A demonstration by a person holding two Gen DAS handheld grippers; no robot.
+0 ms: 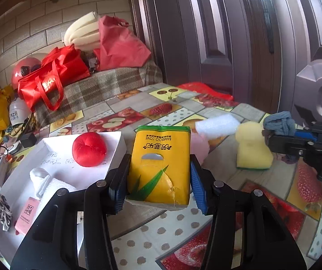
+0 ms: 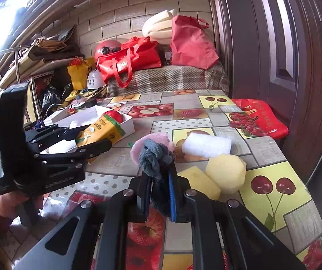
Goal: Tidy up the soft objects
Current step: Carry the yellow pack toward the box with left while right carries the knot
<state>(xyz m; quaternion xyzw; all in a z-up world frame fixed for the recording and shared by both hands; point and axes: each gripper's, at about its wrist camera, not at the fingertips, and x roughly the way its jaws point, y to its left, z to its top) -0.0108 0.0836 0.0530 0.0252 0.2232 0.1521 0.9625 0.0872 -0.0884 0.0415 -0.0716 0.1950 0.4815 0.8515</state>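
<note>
My left gripper [image 1: 158, 177] is shut on a yellow tissue pack [image 1: 161, 164] and holds it above the table beside the white box [image 1: 59, 157]. The same pack shows in the right wrist view [image 2: 100, 130] near the box [image 2: 129, 123]. A red plush ball [image 1: 89, 149], a white cloth [image 1: 46, 180] and a pink packet [image 1: 27, 216] lie in the box. My right gripper [image 2: 159, 193] is shut on a grey knitted cloth [image 2: 154, 157]. A pink plush [image 2: 154, 140], white foam block [image 2: 206, 145] and yellow sponge [image 2: 226, 172] lie on the table.
The table has a fruit-print cover [image 2: 273, 191]. A checked bench [image 2: 167, 78] behind it carries red bags [image 2: 129, 60], a red helmet [image 2: 106, 47] and foam rolls [image 2: 158, 25]. A dark door [image 2: 284, 45] stands right. Clutter and cables lie left of the box [image 1: 3, 135].
</note>
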